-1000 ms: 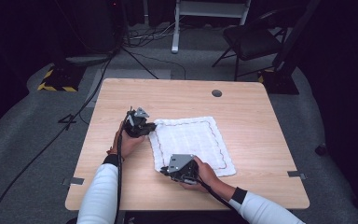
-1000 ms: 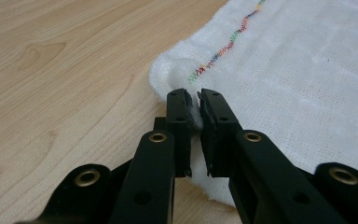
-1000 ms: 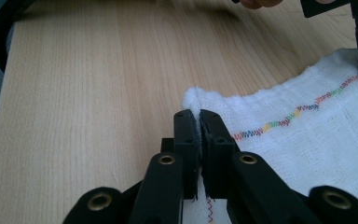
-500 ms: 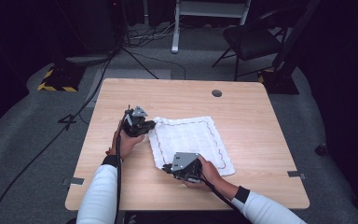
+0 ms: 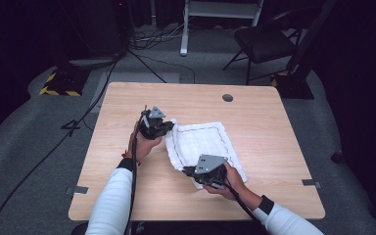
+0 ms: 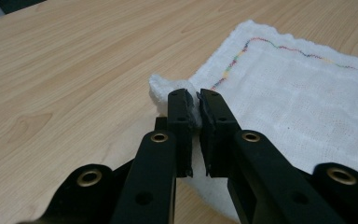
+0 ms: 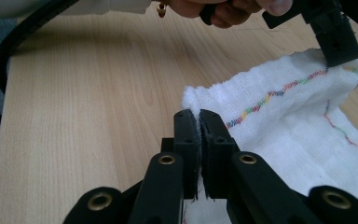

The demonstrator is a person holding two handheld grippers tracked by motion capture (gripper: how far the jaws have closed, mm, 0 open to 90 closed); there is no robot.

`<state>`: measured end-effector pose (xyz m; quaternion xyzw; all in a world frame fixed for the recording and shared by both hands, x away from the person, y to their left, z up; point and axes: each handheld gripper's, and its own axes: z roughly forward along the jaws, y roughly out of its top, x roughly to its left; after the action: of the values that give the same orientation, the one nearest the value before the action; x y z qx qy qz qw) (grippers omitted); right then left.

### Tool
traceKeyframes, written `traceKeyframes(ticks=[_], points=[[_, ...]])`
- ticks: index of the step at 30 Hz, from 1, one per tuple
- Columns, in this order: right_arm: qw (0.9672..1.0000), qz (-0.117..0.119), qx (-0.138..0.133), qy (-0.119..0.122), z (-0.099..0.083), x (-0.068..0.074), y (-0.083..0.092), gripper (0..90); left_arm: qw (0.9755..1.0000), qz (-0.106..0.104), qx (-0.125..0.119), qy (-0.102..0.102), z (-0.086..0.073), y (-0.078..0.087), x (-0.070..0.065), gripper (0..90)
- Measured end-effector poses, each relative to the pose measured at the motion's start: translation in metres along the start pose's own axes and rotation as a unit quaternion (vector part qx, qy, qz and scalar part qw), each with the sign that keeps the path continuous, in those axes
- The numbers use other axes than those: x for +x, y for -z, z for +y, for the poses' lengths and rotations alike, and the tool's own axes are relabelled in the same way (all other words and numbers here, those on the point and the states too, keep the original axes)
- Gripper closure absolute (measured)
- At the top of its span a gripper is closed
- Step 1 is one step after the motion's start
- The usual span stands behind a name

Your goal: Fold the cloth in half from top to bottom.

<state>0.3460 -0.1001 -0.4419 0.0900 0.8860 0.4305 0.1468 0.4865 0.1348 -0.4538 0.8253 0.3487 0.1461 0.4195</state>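
A white cloth (image 5: 203,142) with a multicoloured stitched border lies on the wooden table (image 5: 274,132). Its left edge is raised off the wood. My left gripper (image 5: 169,128) is shut on the cloth's far left corner; in the left gripper view the jaws (image 6: 193,100) pinch a bunched bit of the cloth (image 6: 298,93). My right gripper (image 5: 186,170) is shut on the near left corner, and the right gripper view has its jaws (image 7: 196,114) clamped on the cloth's (image 7: 298,126) hem. The left gripper (image 7: 340,51) also hangs at the top right of that view.
A round cable hole (image 5: 227,97) sits near the table's far edge. Bare wood lies left of the cloth and along the front. Behind the table stand a black chair (image 5: 264,44) and a white stand (image 5: 220,14), with cables (image 5: 78,122) on the floor.
Both grippers have moved to the right and risen a little, taking the cloth's left edge with them, so that edge now stands off the table and the cloth looks narrower.
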Motion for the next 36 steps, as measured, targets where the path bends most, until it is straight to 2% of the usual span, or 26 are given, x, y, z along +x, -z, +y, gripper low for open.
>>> traceKeyframes(ticks=[2, 5, 9, 13, 14, 18, 19, 21, 24, 28, 36], points=[[1.0, -0.007, 0.0, -0.003, -0.003, -0.001, 0.006, 86.4, 1.0, -0.006, -0.003, 0.001, 0.004, -0.004, -0.003, 83.2], [0.9997, -0.017, 0.001, -0.018, -0.01, -0.004, 0.015, 86.4, 0.9999, -0.006, -0.008, -0.013, 0.013, -0.009, -0.007, 83.2], [0.999, -0.031, 0.001, -0.03, -0.017, -0.008, 0.026, 86.4, 0.9997, -0.009, 0.0, -0.022, 0.021, -0.018, -0.012, 83.2], [0.9982, -0.047, 0.001, -0.038, -0.023, -0.012, 0.036, 86.4, 0.9997, -0.016, -0.003, -0.02, 0.028, -0.025, -0.016, 83.3], [0.9979, -0.049, 0.001, -0.041, -0.025, -0.013, 0.039, 86.4, 0.9996, -0.022, -0.007, -0.014, 0.03, -0.027, -0.017, 83.2], [0.997, -0.057, -0.003, -0.051, -0.031, -0.017, 0.051, 86.4, 0.9991, -0.031, -0.019, -0.02, 0.038, -0.034, -0.023, 83.2], [0.9968, -0.061, -0.003, -0.053, -0.032, -0.018, 0.054, 86.4, 0.9992, -0.027, -0.016, -0.027, 0.04, -0.036, -0.025, 83.2], [0.996, -0.069, -0.002, -0.058, -0.037, -0.02, 0.06, 86.4, 0.999, -0.034, -0.016, -0.025, 0.045, -0.042, -0.029, 83.3], [0.9948, -0.081, 0.002, -0.062, -0.044, -0.024, 0.068, 86.4, 0.9985, -0.038, -0.02, -0.033, 0.051, -0.051, -0.035, 83.5], [0.9927, -0.096, 0.001, -0.074, -0.052, -0.03, 0.082, 86.3, 0.9984, -0.037, -0.015, -0.041, 0.06, -0.063, -0.044, 83.7], [0.9901, -0.111, 0.02, -0.083, -0.069, -0.033, 0.092, 86.3, 0.9977, -0.045, -0.005, -0.051, 0.072, -0.092, -0.061, 83.8]])
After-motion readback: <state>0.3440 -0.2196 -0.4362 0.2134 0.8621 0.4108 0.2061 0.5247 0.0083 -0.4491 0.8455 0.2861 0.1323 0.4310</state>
